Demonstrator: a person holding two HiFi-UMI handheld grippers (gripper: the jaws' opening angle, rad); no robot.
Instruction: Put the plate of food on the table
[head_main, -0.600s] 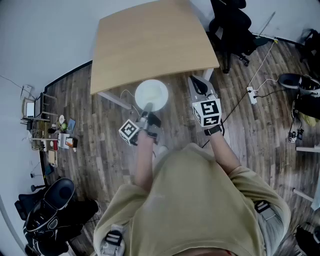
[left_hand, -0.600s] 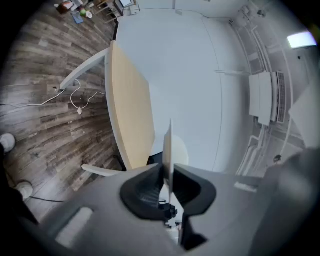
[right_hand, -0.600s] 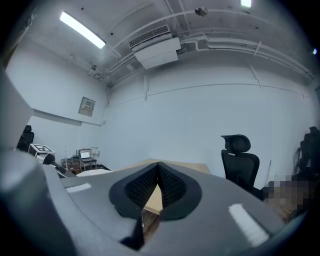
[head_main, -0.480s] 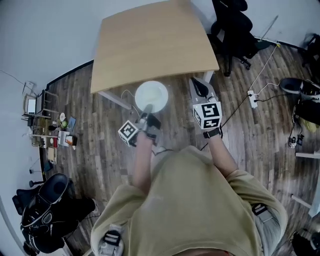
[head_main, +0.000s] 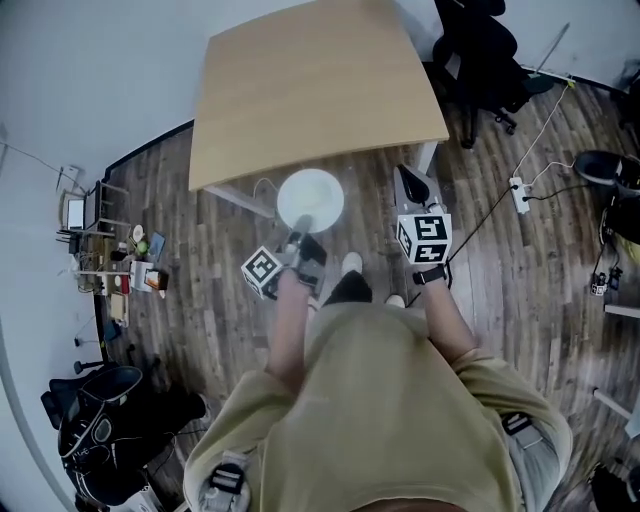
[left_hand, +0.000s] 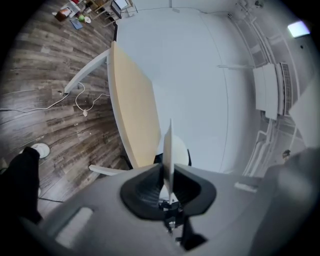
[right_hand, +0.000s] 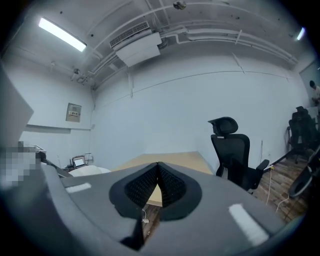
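Note:
A round white plate hangs level in front of the near edge of the wooden table; I make out no food on it. My left gripper is shut on the plate's near rim. In the left gripper view the plate shows edge-on, clamped between the jaws of the left gripper, with the table top beyond. My right gripper is held to the right of the plate, apart from it. Seen from its own camera, the right gripper is shut on nothing and points over the table.
A black office chair stands at the table's right corner. A power strip with cables lies on the wooden floor at the right. A cluttered small rack and a second black chair are at the left. White table legs show under the near edge.
The person has stepped a little closer to the table, and shoes now show below the plate. Both grippers keep their hold and their spacing.

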